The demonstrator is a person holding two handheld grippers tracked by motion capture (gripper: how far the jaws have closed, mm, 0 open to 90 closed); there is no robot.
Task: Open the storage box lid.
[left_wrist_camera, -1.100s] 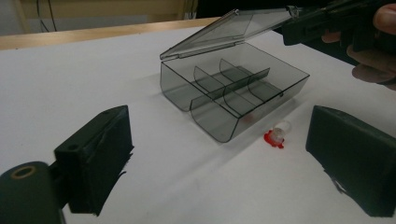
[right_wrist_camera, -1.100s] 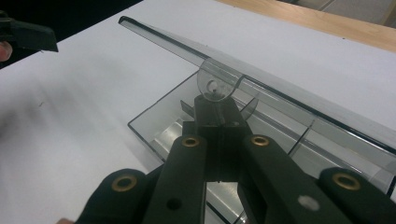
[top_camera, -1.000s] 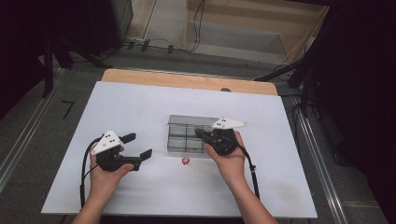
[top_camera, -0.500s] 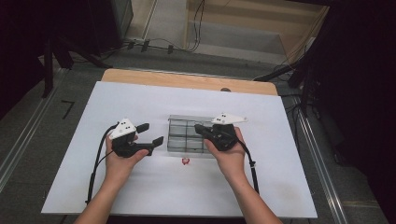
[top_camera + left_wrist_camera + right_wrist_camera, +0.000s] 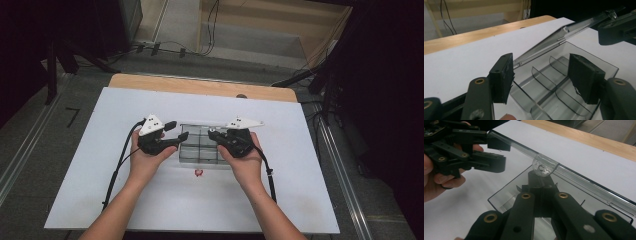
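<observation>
My right gripper (image 5: 541,178) pinches the clear box's (image 5: 200,150) lid tab (image 5: 541,168), lid half raised (compartments bare), while my left gripper (image 5: 541,77), spread, has just been closing astride its wall.

Glossy clear plastic box (image 5: 200,150) on matt white table (image 5: 100,165).

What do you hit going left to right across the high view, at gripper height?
Bare white table → left gripper, jaws part open and just closing with nothing pressed between them → clear compartment box → right gripper, shut → bare white table again.
</observation>
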